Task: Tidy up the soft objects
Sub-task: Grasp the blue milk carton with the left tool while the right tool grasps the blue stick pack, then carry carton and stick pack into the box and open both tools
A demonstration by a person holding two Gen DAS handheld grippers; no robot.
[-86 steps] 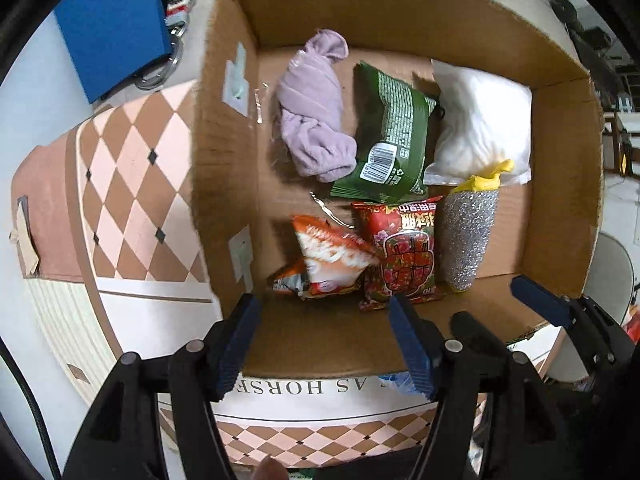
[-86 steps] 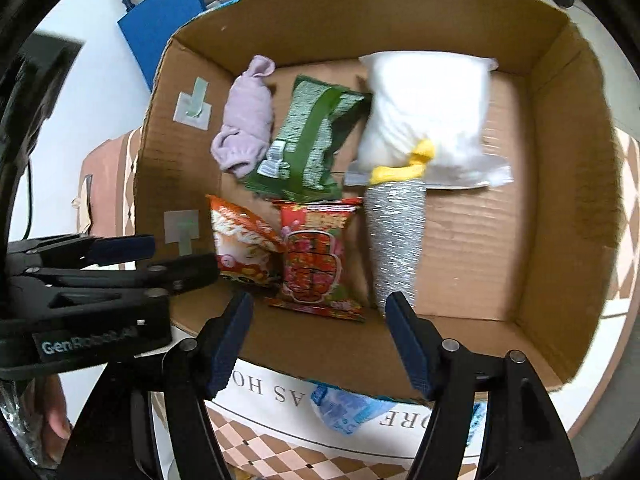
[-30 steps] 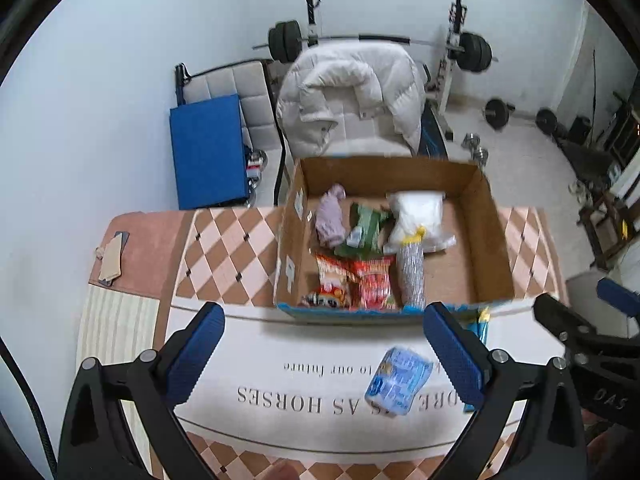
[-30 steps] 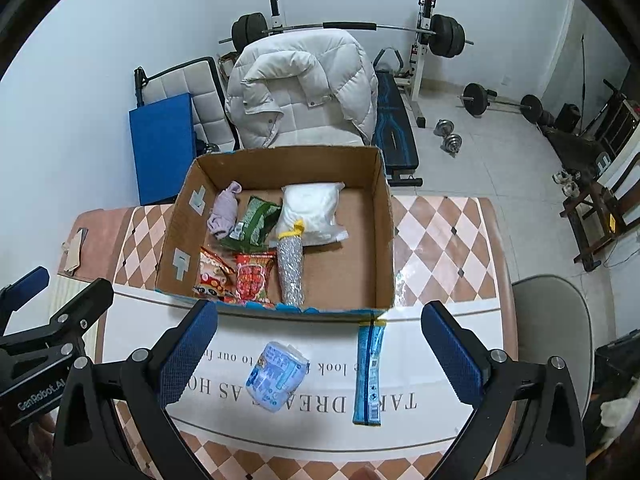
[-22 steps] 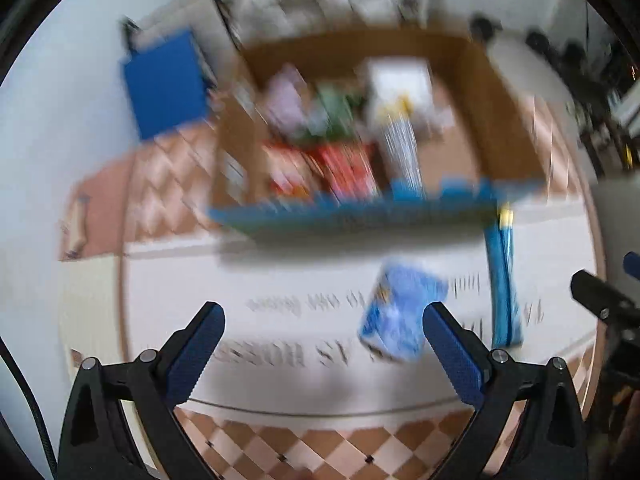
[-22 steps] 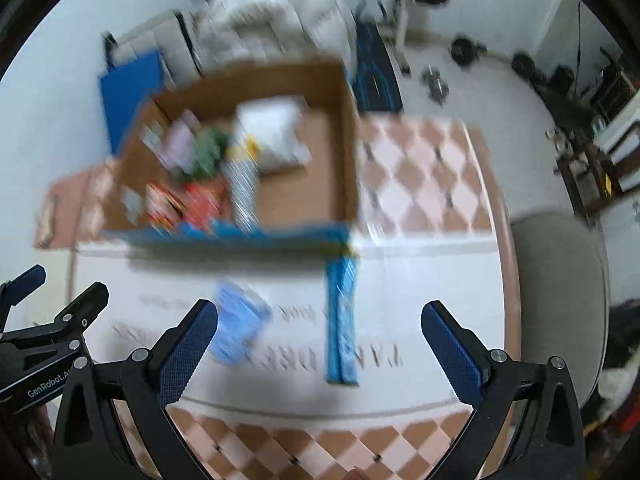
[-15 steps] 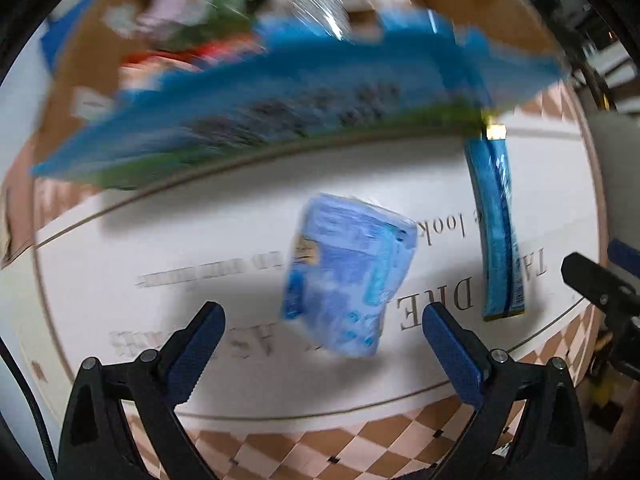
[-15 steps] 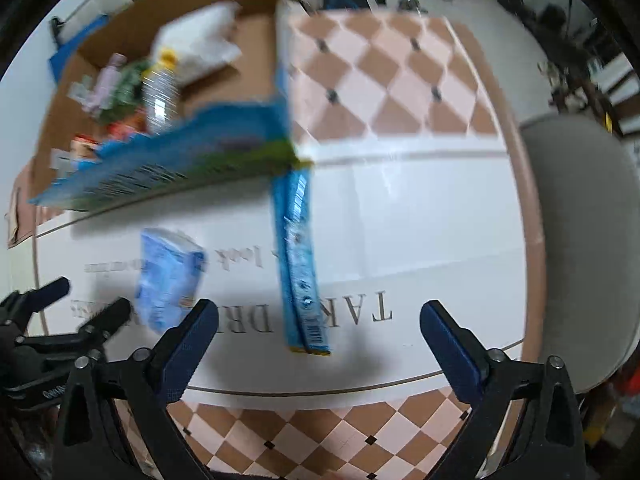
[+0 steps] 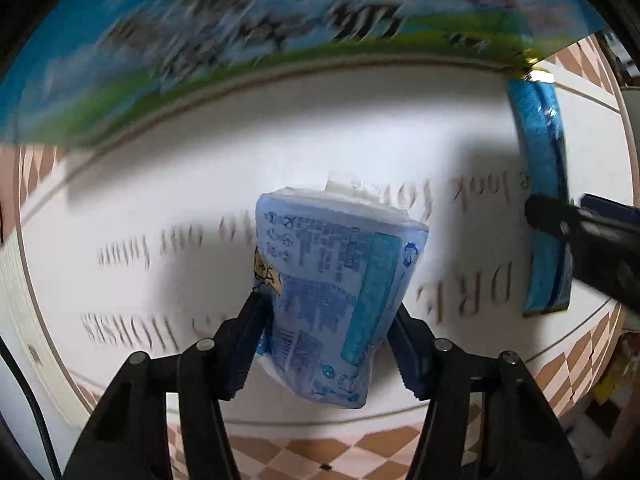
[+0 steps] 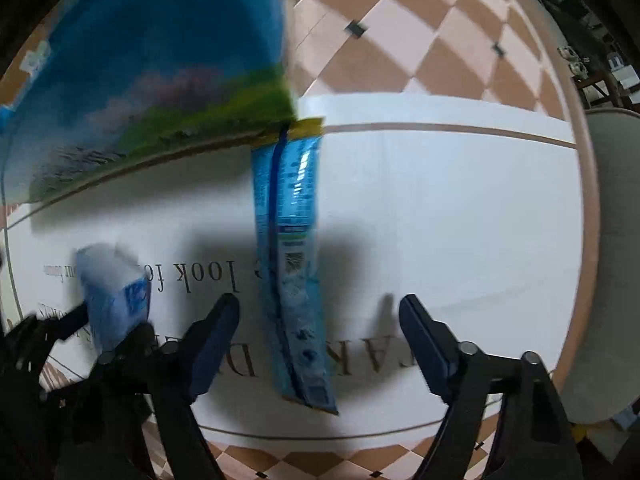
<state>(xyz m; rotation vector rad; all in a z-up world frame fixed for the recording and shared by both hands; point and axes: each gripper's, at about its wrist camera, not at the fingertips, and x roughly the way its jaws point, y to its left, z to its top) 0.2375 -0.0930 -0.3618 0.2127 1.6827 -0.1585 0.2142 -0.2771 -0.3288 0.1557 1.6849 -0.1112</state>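
A light blue tissue pack [image 9: 332,292] lies on the white tablecloth [image 9: 160,184]. My left gripper [image 9: 326,334] has its two fingers against the pack's sides, shut on it. The pack also shows in the right wrist view [image 10: 114,288] at the lower left. A long blue snack packet [image 10: 290,248] lies lengthwise on the cloth; it also shows in the left wrist view [image 9: 544,200]. My right gripper [image 10: 320,320] is open just above the packet's near half, which lies between the fingers but nearer the left one.
The printed blue and green outer wall of the cardboard box [image 9: 240,32] stands just behind both items; it also shows in the right wrist view [image 10: 140,80]. A grey chair seat [image 10: 612,260] is at the table's right edge. Checked cloth borders the white centre.
Both grippers came down from high above the table to the cloth. The left one closed from wide open onto the tissue pack. The right one narrowed over the long blue packet.
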